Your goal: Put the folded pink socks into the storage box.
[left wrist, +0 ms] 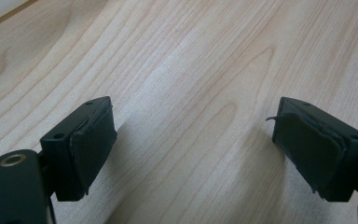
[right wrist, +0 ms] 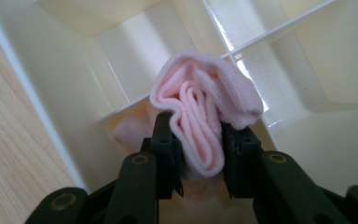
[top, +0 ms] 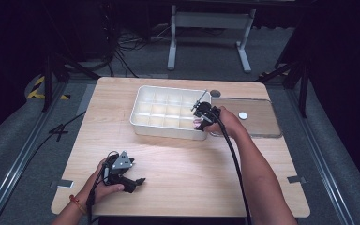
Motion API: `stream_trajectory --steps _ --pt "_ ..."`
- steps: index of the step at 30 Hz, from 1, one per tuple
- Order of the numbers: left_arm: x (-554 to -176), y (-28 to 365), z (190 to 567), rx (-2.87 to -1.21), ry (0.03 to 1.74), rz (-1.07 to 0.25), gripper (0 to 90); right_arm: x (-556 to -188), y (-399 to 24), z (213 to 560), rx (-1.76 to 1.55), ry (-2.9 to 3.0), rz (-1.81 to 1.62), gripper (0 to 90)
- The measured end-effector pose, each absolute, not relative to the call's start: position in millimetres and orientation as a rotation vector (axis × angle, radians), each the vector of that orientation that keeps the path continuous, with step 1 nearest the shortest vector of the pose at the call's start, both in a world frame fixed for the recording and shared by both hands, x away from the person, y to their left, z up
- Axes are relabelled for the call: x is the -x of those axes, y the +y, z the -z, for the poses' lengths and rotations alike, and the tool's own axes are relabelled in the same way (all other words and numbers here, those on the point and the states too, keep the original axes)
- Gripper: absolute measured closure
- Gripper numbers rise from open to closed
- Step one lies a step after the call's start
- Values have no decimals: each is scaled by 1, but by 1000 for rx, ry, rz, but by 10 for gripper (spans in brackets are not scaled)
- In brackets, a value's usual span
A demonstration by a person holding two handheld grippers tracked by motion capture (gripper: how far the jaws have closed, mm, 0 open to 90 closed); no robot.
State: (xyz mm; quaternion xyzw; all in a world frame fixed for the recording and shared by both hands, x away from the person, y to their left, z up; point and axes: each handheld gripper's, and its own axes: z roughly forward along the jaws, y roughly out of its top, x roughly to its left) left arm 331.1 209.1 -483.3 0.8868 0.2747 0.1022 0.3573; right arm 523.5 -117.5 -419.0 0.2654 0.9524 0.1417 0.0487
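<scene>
Pink cloth (right wrist: 200,116) was pinched folded in right claw (right wrist: 199,140) above divided tray (top: 140,110); could snag a divider, left claw (left wrist: 196,154) wide.

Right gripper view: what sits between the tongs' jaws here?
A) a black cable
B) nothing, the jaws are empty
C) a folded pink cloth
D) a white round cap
C: in the right gripper view the right tongs have both jaws pressed against a folded pink cloth, held over the compartments of the white divided tray.
</scene>
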Motion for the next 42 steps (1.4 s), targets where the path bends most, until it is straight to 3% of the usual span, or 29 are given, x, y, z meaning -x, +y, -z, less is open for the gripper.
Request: stream_trajectory --steps 17,20,23,42 --pt "-331 209 484 -2288 711 -261 128 -516 -120 415 -786 2857 -494 651" --pt "-331 209 483 -2292 705 -267 128 -515 -122 413 -799 2849 -517 620" --pt "-331 209 483 -2290 710 -262 128 -515 -126 409 -832 2841 -563 522" --pt "-331 209 484 -2286 714 -265 128 -505 -135 391 -828 2784 -656 504"
